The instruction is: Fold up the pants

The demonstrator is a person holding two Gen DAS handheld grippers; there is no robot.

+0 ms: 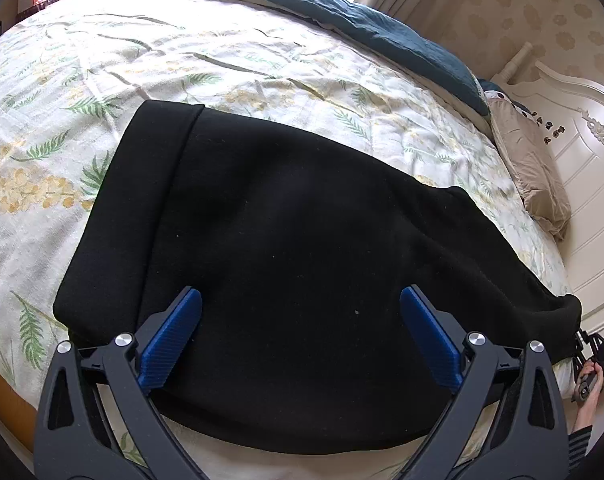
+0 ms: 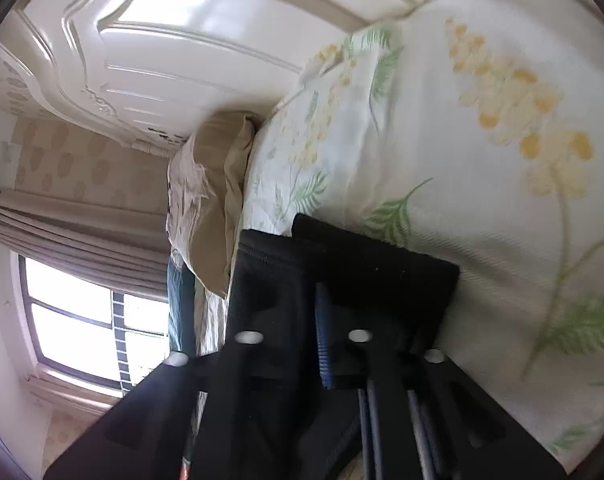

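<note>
Black pants [image 1: 285, 240] lie spread on the floral bedspread [image 1: 101, 80]. My left gripper [image 1: 300, 300] is open, its blue pads just above the near part of the pants, holding nothing. My right gripper [image 2: 322, 292] is shut on a black edge of the pants [image 2: 374, 264], near the side of the bed. It also shows in the left wrist view [image 1: 590, 354] at the far right, at the pants' end, with a hand on its handle.
A white carved headboard [image 1: 582, 152] stands at the right. A tan pillow [image 1: 530, 168] and a dark teal blanket [image 1: 342, 12] lie along the bed's far side. A window with curtains [image 2: 81, 300] shows in the right wrist view.
</note>
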